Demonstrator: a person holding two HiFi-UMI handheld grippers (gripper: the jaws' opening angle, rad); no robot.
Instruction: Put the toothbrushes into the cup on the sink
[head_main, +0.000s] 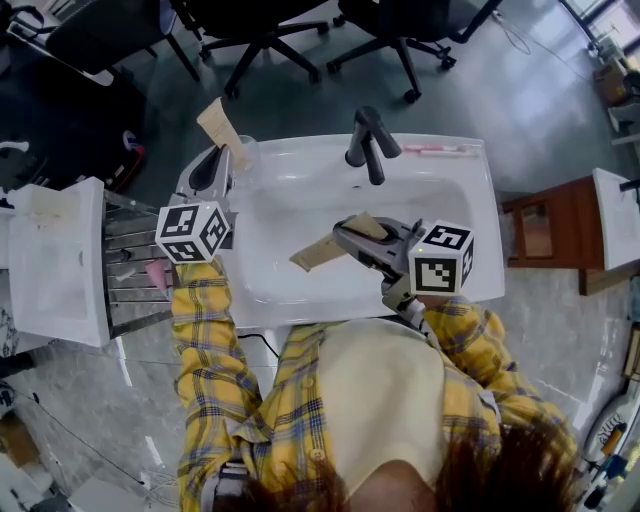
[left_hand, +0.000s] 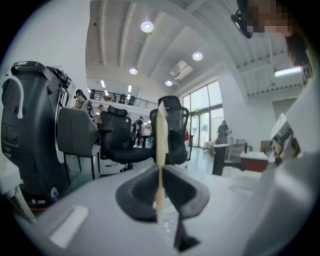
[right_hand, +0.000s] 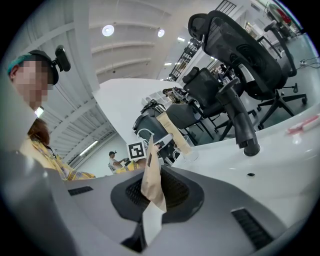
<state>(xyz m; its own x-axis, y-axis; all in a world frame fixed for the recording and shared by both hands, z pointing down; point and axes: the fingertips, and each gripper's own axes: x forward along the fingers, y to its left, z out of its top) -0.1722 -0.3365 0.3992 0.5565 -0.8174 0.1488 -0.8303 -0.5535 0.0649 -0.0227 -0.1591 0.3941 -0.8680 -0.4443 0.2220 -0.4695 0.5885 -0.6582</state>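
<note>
Head view, left tongs (head_main: 224, 160), right tongs (head_main: 342, 236), each clamped on tan paper-wrapped toothbrush (head_main: 218, 122)

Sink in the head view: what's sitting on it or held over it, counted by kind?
Paper-wrapped toothbrushes: 2 (left toothbrush in the left claw, right toothbrush in the right claw)
Clear cup: 1
Black tap: 1
Pink stick right of the tap, maybe another toothbrush: 1
Total: 5
</note>
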